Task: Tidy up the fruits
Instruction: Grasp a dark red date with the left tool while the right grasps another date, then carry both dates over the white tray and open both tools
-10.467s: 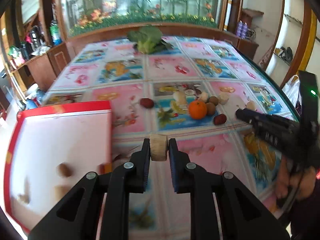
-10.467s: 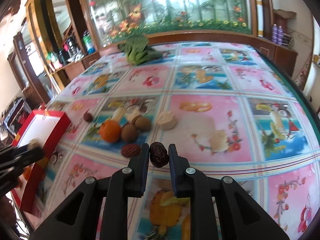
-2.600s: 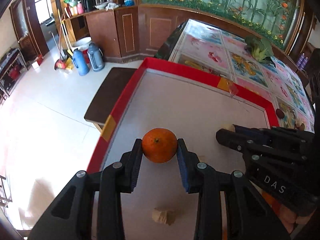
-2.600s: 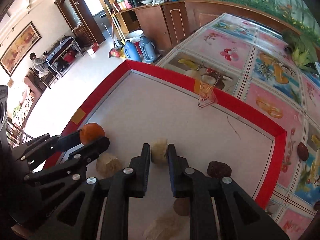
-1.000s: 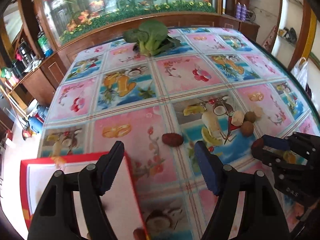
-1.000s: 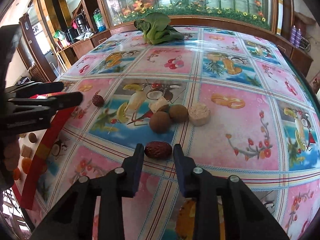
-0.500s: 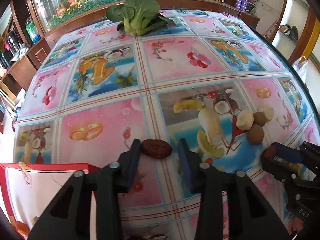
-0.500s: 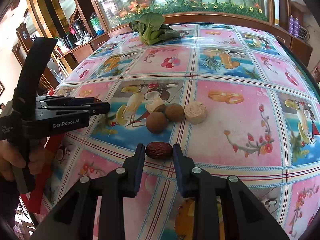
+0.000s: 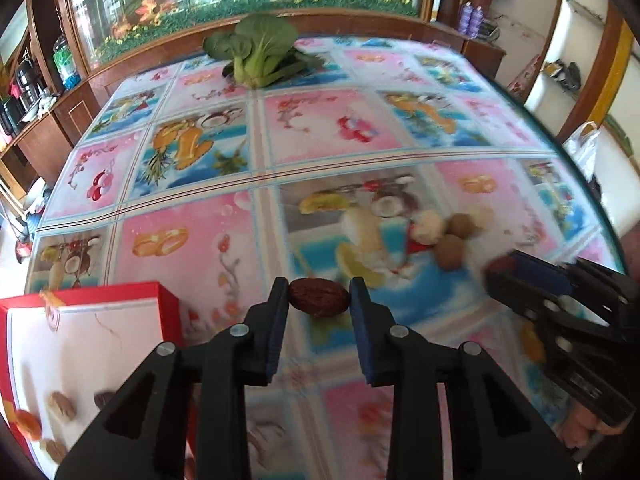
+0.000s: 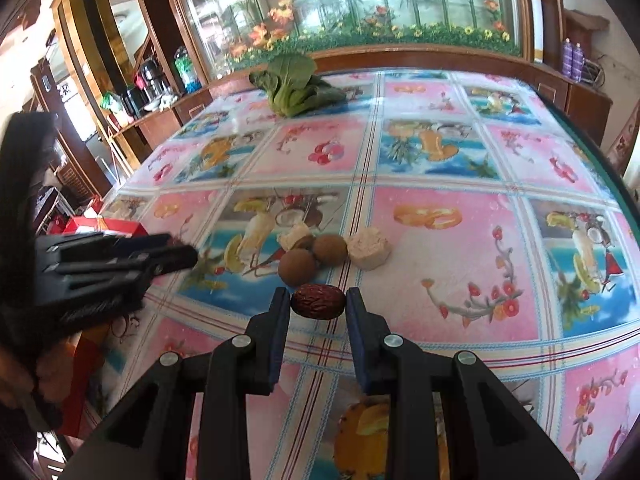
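My left gripper (image 9: 319,300) is shut on a dark red date (image 9: 319,297) and holds it above the tablecloth, just right of the red-rimmed white tray (image 9: 80,344). The tray holds an orange (image 9: 27,423) and several small brown and beige pieces. My right gripper (image 10: 318,303) is shut on a second red date (image 10: 318,302), close in front of two brown round fruits (image 10: 297,267) and two beige chunks (image 10: 369,253). Each gripper shows in the other's view, the right (image 9: 520,276) and the left (image 10: 176,252).
A bok choy (image 9: 260,54) lies at the table's far edge. The table has a colourful fruit-print cloth (image 10: 440,160). A wooden cabinet with bottles stands far left (image 10: 152,92). The table's curved edge runs on the right (image 9: 592,184).
My left gripper has closed on the date and lifted it, drawing back toward the tray. My right gripper has closed on its date and lifted slightly.
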The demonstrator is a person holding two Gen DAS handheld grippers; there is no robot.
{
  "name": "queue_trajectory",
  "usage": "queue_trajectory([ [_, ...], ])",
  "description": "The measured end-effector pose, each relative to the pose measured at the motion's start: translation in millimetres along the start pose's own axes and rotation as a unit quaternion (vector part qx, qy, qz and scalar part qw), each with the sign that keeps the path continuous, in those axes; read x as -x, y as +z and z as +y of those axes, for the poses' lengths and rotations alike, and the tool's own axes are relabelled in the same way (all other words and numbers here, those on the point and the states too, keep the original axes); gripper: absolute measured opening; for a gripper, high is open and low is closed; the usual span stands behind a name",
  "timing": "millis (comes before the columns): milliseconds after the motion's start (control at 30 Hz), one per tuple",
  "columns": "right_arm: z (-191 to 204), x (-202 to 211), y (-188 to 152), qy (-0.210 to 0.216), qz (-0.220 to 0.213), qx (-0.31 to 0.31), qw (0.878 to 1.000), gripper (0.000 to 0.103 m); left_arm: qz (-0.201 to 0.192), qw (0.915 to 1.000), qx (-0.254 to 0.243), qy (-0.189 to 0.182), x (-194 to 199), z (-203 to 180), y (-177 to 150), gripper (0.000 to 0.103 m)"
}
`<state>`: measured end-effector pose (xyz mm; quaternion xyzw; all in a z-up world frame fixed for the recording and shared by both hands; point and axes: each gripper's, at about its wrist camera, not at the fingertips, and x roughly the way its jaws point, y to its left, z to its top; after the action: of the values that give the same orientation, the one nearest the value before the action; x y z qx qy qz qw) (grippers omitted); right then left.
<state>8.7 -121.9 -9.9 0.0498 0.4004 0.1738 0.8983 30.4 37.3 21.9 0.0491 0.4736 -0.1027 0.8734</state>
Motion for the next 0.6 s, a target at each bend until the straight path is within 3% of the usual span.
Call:
queue_trajectory([
  [333, -3, 11, 1, -0.013, -0.043, -0.003, 0.999, 0.027, -0.060, 0.9970, -0.017, -0.045, 66, -43, -36, 0.033],
  [600, -1, 23, 4, -0.003, -0.076, -0.015, 0.997, 0.027, -0.108, 0.9936, 0.000, -0.033, 108, -28, -45, 0.033],
])
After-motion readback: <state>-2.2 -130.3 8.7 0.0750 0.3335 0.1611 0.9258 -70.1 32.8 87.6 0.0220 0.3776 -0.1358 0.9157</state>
